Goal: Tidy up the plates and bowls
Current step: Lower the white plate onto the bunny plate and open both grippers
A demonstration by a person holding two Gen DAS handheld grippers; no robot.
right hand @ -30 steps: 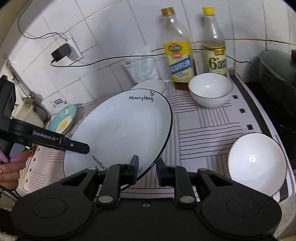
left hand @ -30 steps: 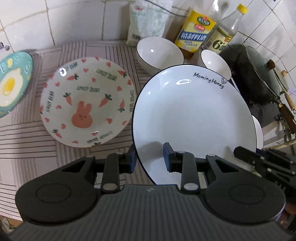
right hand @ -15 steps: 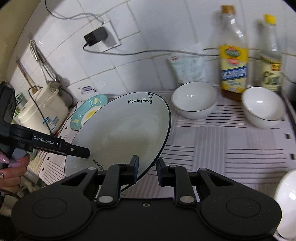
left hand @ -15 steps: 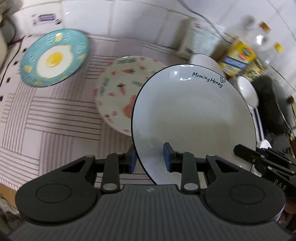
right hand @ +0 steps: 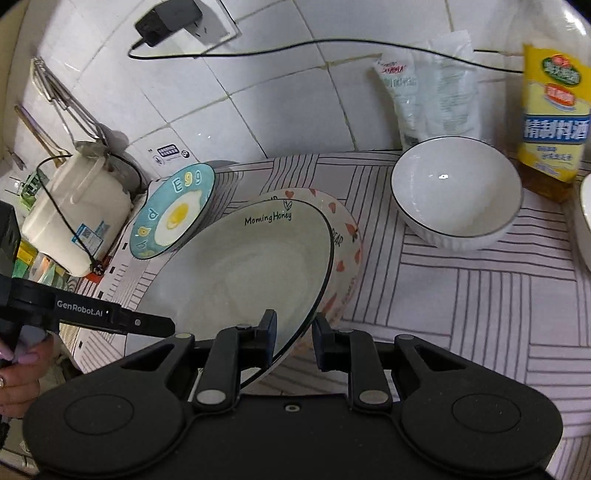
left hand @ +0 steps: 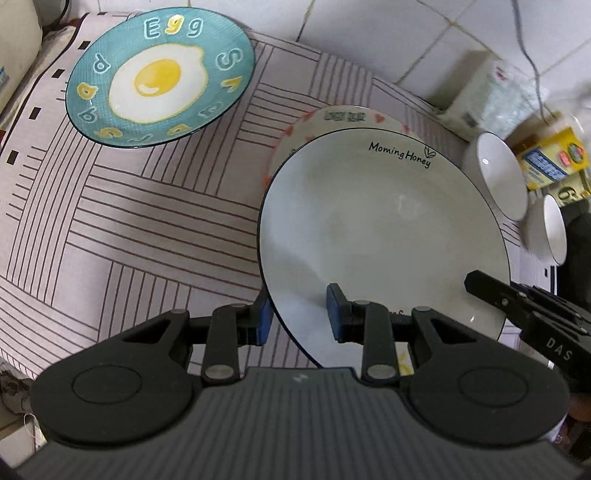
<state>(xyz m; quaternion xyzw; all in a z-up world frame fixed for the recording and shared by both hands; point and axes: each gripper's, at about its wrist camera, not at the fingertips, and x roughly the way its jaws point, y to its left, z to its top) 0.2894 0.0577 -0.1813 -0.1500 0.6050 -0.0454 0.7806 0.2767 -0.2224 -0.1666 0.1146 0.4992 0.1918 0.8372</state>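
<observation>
The white plate (left hand: 384,229) is pinched at opposite rim edges by the left gripper (left hand: 298,317) and the right gripper (right hand: 293,341), directly above the heart-patterned plate (right hand: 345,251). A hand (right hand: 16,373) and a white kettle (right hand: 74,214) are shown only by the right wrist view. The egg plate (left hand: 159,74) is seen whole only in the left wrist view.

**Around the striped cloth**

A striped cloth (right hand: 480,295) covers the worktop. At its back edge stand a white packet (right hand: 428,92) and a yellow-labelled bottle (right hand: 554,110). A cream cooker (right hand: 74,210) sits at its left edge; a charger (right hand: 162,18) hangs plugged into the tiled wall.
</observation>
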